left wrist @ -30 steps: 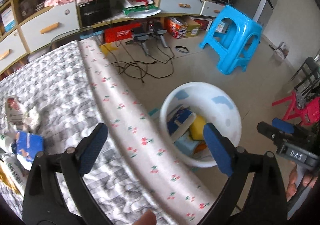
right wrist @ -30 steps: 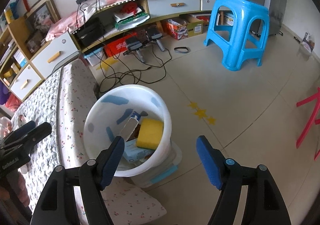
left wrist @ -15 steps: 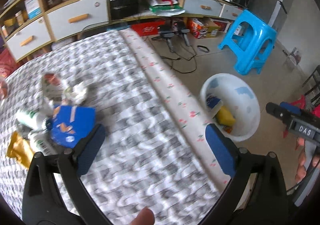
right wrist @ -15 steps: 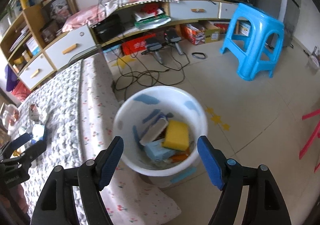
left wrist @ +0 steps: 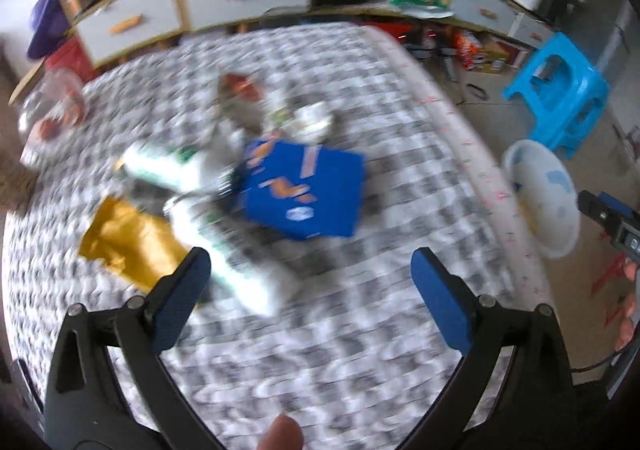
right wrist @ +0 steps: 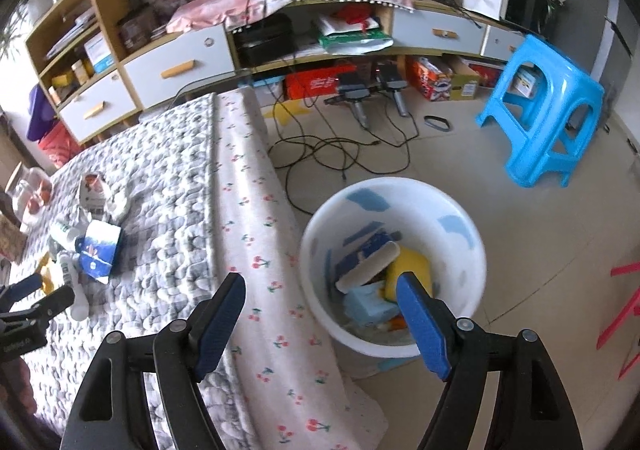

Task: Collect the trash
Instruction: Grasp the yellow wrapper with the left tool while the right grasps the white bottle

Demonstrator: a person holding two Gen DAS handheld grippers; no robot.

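Bare quilt (left wrist: 328,330) lies before the blue packet (left wrist: 306,192) (white tubes (left wrist: 224,258) crowd its left side)

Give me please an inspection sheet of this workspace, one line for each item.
Surface: grey patterned bed cover.
Job's things: blue packet, gold wrapper, white tubes on the bed; white bucket on the floor, partly filled.
Clutter: yellow sponge in the bucket.
Grippers: left gripper and right gripper open, empty.
Cables: black cables on the floor.
Surroundings: blue stool, shelf unit.
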